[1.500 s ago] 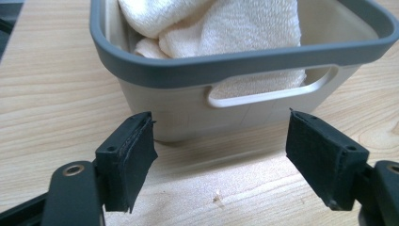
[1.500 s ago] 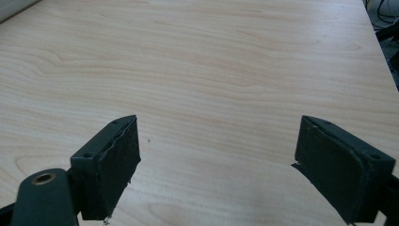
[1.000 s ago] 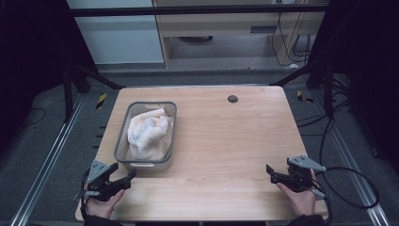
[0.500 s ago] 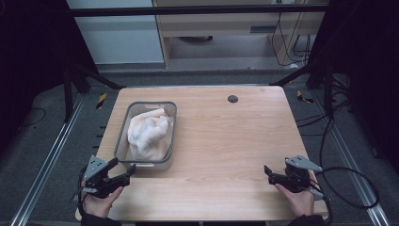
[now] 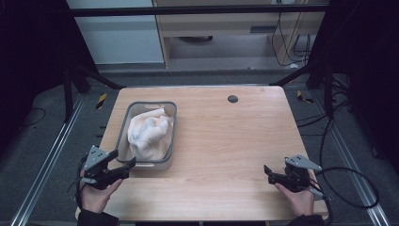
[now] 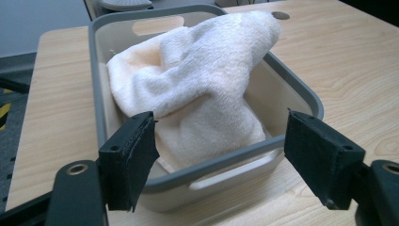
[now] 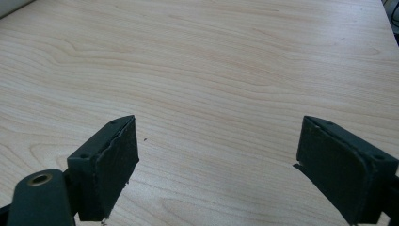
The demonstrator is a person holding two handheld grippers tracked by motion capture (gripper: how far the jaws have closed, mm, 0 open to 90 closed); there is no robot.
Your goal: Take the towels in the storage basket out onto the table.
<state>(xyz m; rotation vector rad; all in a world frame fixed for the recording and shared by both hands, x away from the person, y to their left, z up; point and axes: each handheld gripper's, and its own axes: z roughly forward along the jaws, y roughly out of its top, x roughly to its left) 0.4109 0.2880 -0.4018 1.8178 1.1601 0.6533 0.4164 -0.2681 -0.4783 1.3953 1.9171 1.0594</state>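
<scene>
At lower left, the left claw (image 5: 123, 163) hangs wide open and empty just before the tub (image 5: 172, 123), where the towel (image 5: 148, 132) lies heaped left of centre on the surface (image 5: 230, 141). Likely a reach is starting; next, dip in and pinch cloth. At lower right, the right claw (image 5: 268, 172) gapes empty.

Bare table (image 5: 235, 141) right of the towel-filled tub (image 5: 170, 136), tub's near wall just beyond left gripper (image 5: 123, 162).
</scene>
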